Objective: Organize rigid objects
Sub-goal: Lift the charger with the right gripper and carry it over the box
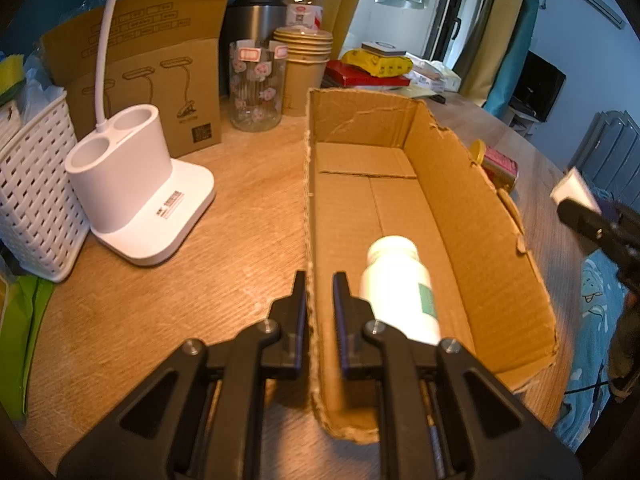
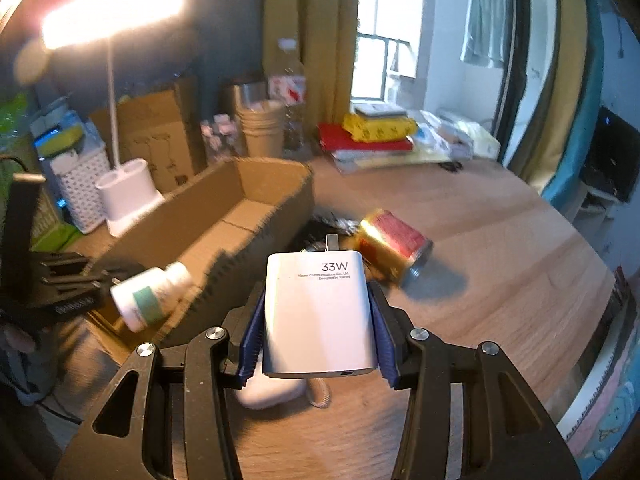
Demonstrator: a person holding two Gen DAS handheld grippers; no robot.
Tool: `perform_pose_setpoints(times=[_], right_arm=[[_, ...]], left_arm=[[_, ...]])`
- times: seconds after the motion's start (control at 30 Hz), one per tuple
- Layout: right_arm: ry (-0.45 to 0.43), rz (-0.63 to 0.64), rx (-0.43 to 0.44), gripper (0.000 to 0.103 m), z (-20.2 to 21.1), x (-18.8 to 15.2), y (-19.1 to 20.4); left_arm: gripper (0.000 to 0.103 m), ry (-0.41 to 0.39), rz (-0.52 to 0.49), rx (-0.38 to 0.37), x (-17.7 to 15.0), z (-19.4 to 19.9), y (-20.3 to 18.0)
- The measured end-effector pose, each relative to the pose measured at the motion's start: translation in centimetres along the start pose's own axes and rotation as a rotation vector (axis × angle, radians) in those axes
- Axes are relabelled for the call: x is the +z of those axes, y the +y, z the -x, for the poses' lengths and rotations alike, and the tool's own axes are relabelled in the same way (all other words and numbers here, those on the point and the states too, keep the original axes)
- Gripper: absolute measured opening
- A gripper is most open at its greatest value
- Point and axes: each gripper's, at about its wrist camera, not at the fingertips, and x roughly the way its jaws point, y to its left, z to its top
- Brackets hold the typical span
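- Your right gripper [image 2: 320, 316] pinches the charger [image 2: 318, 312] by its flat sides; it looks stiff, light and slick.
- Your left gripper [image 1: 320, 292] clamps the cardboard box [image 1: 436, 184] wall beside the white bottle [image 1: 396, 280].

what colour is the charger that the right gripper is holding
White, with grey "33W" lettering. The charger shows best in the right wrist view, between the right gripper's blue pads.

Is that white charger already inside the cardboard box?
No, the charger is clamped between the right gripper's blue pads, above the table beside the box.
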Motion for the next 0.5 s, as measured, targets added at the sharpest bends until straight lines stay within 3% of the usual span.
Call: perform_pose_setpoints(times=[0.5], right_arm=[[-0.035,0.076,0.135,0.050,-1.0,3.0,6.5]], left_arm=[[0.013,0.000,0.001,0.000,0.1,0.0,0.1]])
